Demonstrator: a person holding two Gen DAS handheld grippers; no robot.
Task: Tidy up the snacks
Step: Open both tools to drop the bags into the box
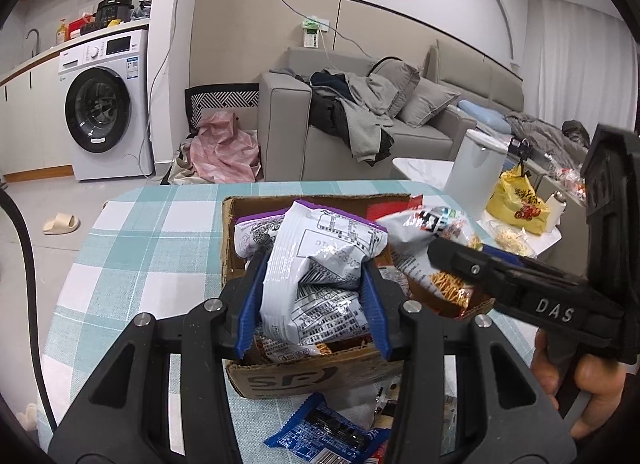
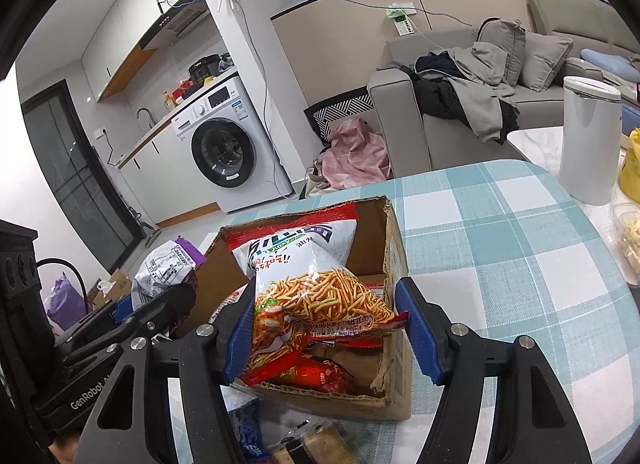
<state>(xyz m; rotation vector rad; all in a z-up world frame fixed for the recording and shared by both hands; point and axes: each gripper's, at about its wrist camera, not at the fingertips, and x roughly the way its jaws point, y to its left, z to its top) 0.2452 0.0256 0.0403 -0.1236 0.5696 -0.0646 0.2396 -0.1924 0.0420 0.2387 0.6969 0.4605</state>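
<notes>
Two hand-held grippers hover over one cardboard box [image 1: 312,378] standing on a checked tabletop [image 1: 152,232], each carrying a snack bag above the box's open top, likely so both can be dropped in. Left hand-held gripper [image 1: 314,304]: its blue pads pinch a crumpled white bag [image 1: 316,268] with a purple top edge, held upright by its middle so the lower end hangs into the box. Right hand-held gripper [image 2: 328,334]: its jaws stand wider, the left pad pressing a red-and-white bag [image 2: 312,288] of fried sticks, whose lower corner reaches toward the right pad (contact there is hard to confirm, though the bag seems gripped). This bag also hangs over the box, above red packets [image 2: 320,376] already inside. Nearer the camera, a blue packet [image 1: 324,432] lies on the tabletop outside the box, apparently still to be sorted.
</notes>
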